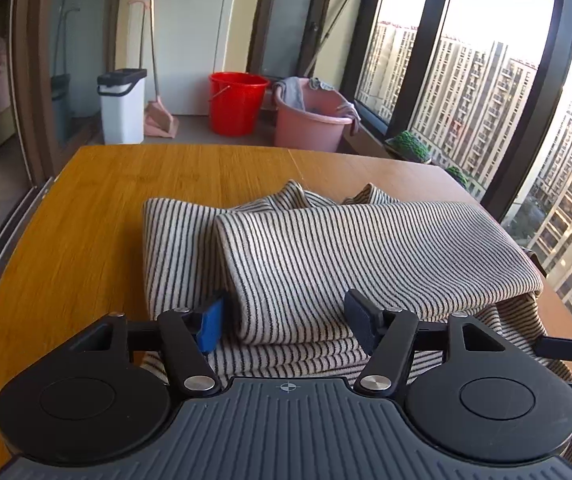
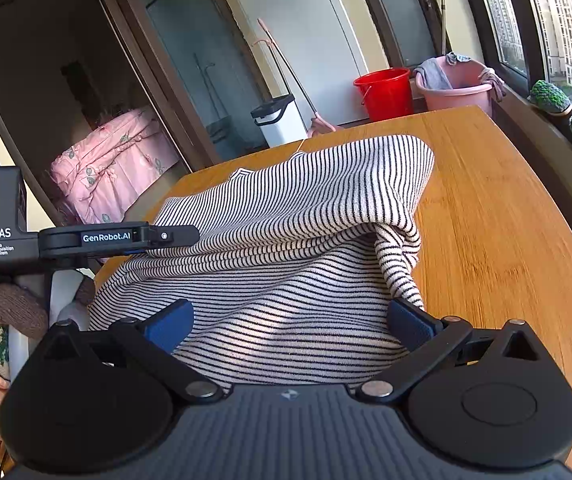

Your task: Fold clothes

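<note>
The wooden surface (image 1: 98,216) fills most of the room in front of me, and on it, toward the window side, lies the striped garment (image 1: 326,252), already doubled over into a thick, soft bundle with a rounded fold along its near edge. Beyond the surface's far edge stand a red bucket (image 1: 238,102), a pink basin (image 1: 310,120) and a white bin (image 1: 122,104), all well clear of the work. The left gripper (image 1: 290,320) sits at the garment's near fold with its jaws spread wide, one pad at each side of the roll, clamping nothing that I can see. The right gripper (image 2: 290,320) is likewise released, its jaws apart over the lower layers of the striped garment, which bunch and sag near its right-hand pad (image 2: 410,322). To my eye the fold is loose, not creased: if either gripper closes on only the top layer, lifting would peel the bundle open. The bunched corner on the garment's window side could also drag and twist the stack, and a hasty pull might slide the whole thing toward the surface's edge.
</note>
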A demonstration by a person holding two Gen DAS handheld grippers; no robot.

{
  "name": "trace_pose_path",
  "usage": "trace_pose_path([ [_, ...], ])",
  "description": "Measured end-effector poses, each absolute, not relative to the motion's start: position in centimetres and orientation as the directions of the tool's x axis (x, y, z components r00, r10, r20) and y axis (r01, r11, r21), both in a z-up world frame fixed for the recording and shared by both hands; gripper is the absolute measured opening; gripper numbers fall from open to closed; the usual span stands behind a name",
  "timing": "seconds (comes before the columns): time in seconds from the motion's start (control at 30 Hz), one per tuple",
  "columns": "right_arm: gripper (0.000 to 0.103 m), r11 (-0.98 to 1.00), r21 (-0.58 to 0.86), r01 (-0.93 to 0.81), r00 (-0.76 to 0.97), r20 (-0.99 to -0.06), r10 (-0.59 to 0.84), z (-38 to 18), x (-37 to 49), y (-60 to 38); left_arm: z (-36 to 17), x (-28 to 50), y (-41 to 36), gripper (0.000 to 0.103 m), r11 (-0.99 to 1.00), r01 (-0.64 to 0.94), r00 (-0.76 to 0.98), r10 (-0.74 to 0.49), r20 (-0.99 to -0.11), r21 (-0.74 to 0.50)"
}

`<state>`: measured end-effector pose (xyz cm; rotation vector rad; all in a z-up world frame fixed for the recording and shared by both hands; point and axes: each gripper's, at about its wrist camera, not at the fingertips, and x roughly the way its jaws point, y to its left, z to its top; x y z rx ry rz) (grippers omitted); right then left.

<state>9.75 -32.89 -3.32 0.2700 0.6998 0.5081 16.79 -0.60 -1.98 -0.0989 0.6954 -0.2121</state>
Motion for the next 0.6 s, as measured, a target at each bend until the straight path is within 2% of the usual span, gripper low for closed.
trace_pose_path([
  [0.07,0.103,0.843,0.407,-0.351,0.652,-0.54,0.532,-3.3,9.8,-33.0,-2.1,16.6,-0.5,0.06,0.975,0.167,0.758,-0.221,-0.614,-0.145],
  [0.13,0.103,0.844,0.407,-0.35,0.653,-0.54,0.531,-3.3,9.7,-32.8,-2.2,16.3,-0.4,0.037,0.977,0.17,0.772,-0.212,-0.6,-0.127],
  [0.17,0.103,0.844,0.406,-0.349,0.654,-0.54,0.53,-3.3,9.7,-32.7,-2.3,16.3,-0.2,0.033,0.977,0.168,0.779,-0.213,-0.589,-0.131],
  [0.23,0.103,0.846,0.404,-0.348,0.655,-0.541,0.528,-3.4,9.6,-32.6,-2.0,16.0,0.6,0.017,0.973,0.16,0.791,-0.228,-0.568,-0.167],
  [0.3,0.103,0.847,0.403,-0.348,0.655,-0.542,0.527,-3.4,9.7,-32.5,-1.4,15.7,1.0,0.008,0.974,0.165,0.815,-0.224,-0.534,-0.156],
  [0.5,0.103,0.849,0.399,-0.347,0.657,-0.543,0.523,-3.3,9.7,-32.4,1.8,14.3,1.5,0.005,0.978,0.195,0.885,-0.207,-0.416,-0.072],
  [0.6,0.103,0.85,0.396,-0.347,0.657,-0.544,0.522,-3.4,9.7,-32.3,2.3,14.2,2.2,0.005,0.986,0.162,0.896,-0.168,-0.411,-0.048],
])
